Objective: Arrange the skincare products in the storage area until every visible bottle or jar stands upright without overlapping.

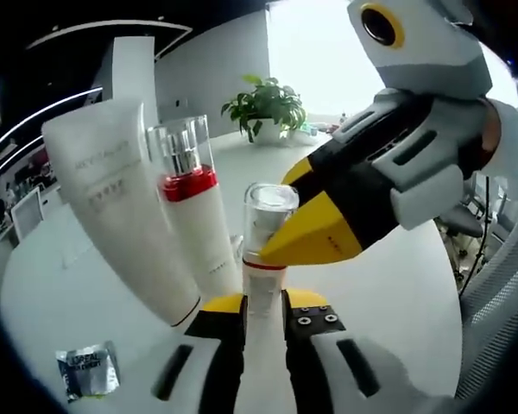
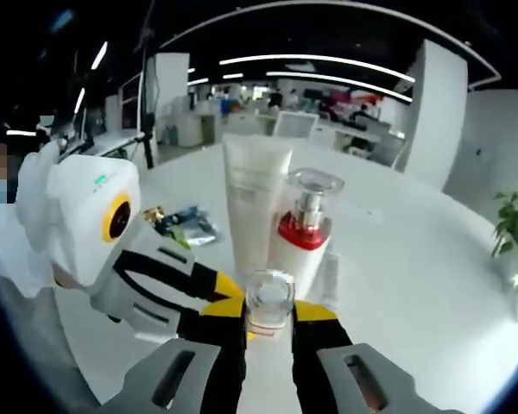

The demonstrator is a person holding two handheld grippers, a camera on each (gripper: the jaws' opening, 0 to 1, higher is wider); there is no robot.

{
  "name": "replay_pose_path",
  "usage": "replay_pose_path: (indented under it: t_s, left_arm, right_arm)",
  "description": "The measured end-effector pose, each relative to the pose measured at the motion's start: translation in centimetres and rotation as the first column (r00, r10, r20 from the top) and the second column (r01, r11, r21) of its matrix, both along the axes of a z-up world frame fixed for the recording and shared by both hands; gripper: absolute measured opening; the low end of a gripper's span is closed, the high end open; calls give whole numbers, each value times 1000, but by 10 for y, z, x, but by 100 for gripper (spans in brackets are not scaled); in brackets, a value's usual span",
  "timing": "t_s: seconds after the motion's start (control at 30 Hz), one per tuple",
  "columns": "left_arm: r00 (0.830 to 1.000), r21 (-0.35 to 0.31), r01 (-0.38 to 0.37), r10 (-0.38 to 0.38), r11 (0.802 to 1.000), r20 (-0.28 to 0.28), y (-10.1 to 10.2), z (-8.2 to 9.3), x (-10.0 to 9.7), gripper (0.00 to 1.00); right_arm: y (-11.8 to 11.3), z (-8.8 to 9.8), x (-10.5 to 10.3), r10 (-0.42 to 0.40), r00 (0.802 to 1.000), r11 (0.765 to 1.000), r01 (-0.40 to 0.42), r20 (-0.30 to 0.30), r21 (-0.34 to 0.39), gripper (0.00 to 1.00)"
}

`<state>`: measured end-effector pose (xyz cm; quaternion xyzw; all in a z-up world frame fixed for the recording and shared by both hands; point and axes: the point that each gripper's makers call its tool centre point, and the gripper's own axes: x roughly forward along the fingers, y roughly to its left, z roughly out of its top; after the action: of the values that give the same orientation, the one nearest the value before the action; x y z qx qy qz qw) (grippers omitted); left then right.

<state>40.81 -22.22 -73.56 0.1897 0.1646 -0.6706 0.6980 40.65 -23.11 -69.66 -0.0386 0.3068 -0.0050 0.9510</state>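
Nearest, both grippers clamp one slim bottle (image 1: 263,285): the left gripper (image 1: 264,315) pinches its white body, the right gripper (image 2: 268,323) grips by its clear cap. It looks light, rigid and slick; the body gives surer hold. Beyond, toward the desk's (image 2: 414,259) middle, stand a red-collared pump bottle (image 2: 300,237) and a soft white tube (image 2: 252,207).
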Motion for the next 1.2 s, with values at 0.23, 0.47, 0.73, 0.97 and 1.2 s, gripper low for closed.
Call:
replay_pose_path:
  t_s: [0.23,0.47,0.73,0.97,1.2]
  left_arm:
    - [1000,5,-6,6,1000,-4,0,-2,2,13]
    - [1000,10,10,-10,1000,-14,0,-3,2,10]
    - [1000,13,21,-21,1000,-10,-2,-4,4,9]
    - [1000,12,28,-28,1000,-4,-2,-1,3,9]
    - [999,11,32,-32,999,-6,-3,-1,4,10]
  right_arm:
    - [0,0,1,-2,1000,1000,2,-1,3,11]
    - [1,0,2,6,1000,1000,-6,-8,-4,11]
    - [1,3,5,10,1000,1000,-10,-2,-3,11]
    - [1,3,7,16,1000,1000,-16,-4,-6,12]
    - [-2,3,10,10,1000,1000,-10,-6,-3,12]
